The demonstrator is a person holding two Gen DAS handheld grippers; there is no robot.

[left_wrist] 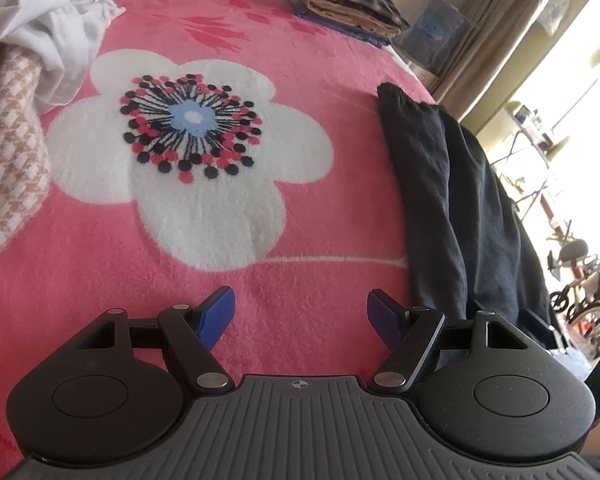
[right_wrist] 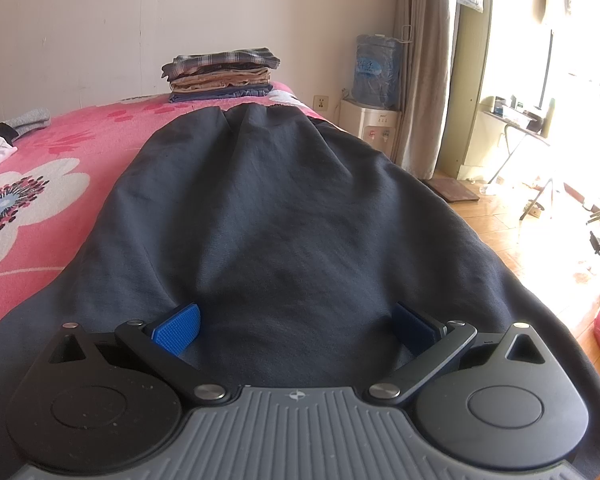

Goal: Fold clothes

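Plainly, writing: none can be read
Left gripper (left_wrist: 301,314): jaws wide, nothing between them, over the pink blanket (left_wrist: 284,80)
Dark garment (right_wrist: 284,208): flat along the blanket's right edge, long axis towards the folded stack (right_wrist: 220,74)
Right gripper (right_wrist: 296,326): jaws wide, fingertips (right_wrist: 178,328) against the dark garment, nothing gripped
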